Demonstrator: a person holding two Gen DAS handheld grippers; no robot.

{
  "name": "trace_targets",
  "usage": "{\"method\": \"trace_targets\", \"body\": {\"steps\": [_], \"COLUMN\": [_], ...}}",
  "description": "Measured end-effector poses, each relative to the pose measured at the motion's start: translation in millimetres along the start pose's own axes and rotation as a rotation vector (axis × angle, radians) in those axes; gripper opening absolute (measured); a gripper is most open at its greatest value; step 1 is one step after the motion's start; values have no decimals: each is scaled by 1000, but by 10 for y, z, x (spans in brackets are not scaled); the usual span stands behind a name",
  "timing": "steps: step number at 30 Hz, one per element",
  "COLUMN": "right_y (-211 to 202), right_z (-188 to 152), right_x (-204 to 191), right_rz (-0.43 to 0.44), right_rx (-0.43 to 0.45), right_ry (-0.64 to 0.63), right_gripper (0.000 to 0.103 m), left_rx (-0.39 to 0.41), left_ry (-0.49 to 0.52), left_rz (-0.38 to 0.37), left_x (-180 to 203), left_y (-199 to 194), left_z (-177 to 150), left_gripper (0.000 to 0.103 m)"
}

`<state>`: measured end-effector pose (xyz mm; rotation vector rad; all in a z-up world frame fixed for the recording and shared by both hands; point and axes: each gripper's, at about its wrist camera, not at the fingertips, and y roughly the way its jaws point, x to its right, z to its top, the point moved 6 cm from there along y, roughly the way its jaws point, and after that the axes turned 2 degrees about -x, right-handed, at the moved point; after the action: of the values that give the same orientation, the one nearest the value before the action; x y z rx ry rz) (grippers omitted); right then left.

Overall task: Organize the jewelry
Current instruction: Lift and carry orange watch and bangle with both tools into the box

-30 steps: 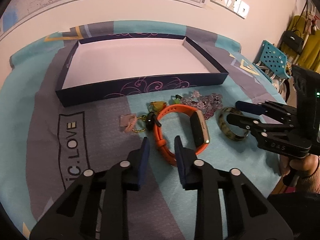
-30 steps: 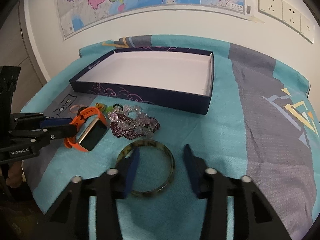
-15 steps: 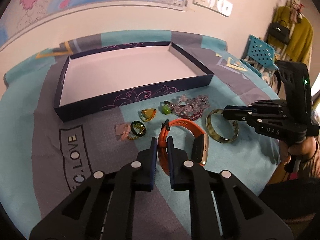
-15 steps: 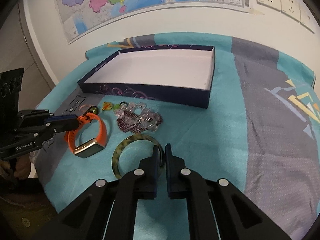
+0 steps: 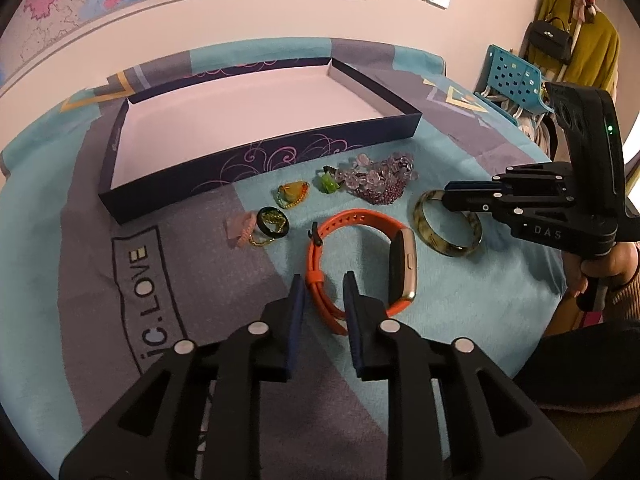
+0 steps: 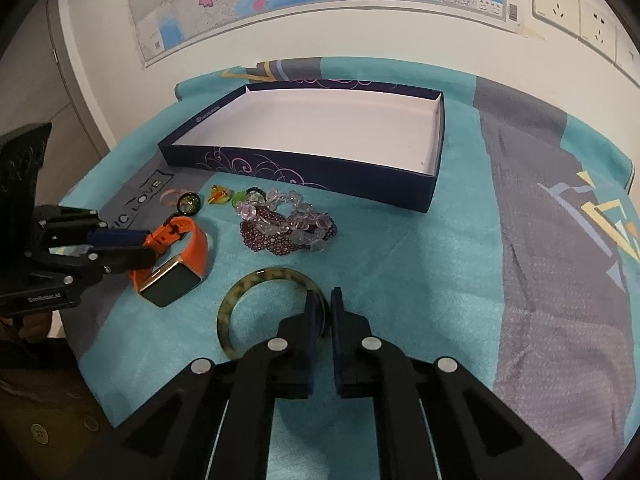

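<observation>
Right gripper clamped on bangle rim; left gripper jaws just opening, apart around orange watch strap, pads clear; box behind

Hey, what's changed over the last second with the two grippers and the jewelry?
The right gripper has shut its fingers on the near rim of the bangle, which it only straddled a second ago. The left gripper closed on the orange watch strap and has just been opening again, with the strap between its fingers. The box, still empty, and the beaded bracelets stayed put.
</observation>
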<state>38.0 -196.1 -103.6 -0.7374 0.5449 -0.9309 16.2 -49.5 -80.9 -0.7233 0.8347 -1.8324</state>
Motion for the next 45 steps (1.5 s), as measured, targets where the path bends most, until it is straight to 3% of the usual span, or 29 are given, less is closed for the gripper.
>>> {"method": "trace_targets", "body": {"steps": [3, 13, 24, 32, 33, 39, 43, 45], "right_y": [-26, -292, -294, 60, 128, 433, 525, 532], "right_z": [12, 283, 956, 1403, 1467, 1704, 1746, 1746], "right_x": [6, 62, 201, 352, 375, 437, 434, 413], "right_rz": [16, 88, 57, 27, 15, -12, -1, 7], "right_rx": [5, 103, 206, 180, 174, 137, 122, 121], "right_ry": [8, 55, 46, 66, 68, 78, 82, 77], "right_gripper": [5, 6, 6, 6, 6, 6, 6, 6], "left_rx": [5, 68, 171, 192, 194, 196, 154, 128], "left_ry": [5, 9, -2, -54, -59, -97, -92, -77], "left_rz": [12, -5, 58, 92, 91, 81, 37, 51], "left_x": [-1, -39, -350, -721, -747, -965, -1042, -1064], "left_y": [-4, -224, -450, -310, -289, -100, 42, 103], "left_z": [20, 196, 733, 1133, 1163, 1424, 1397, 1329], "left_gripper": [10, 10, 11, 11, 1, 1, 1, 3]}}
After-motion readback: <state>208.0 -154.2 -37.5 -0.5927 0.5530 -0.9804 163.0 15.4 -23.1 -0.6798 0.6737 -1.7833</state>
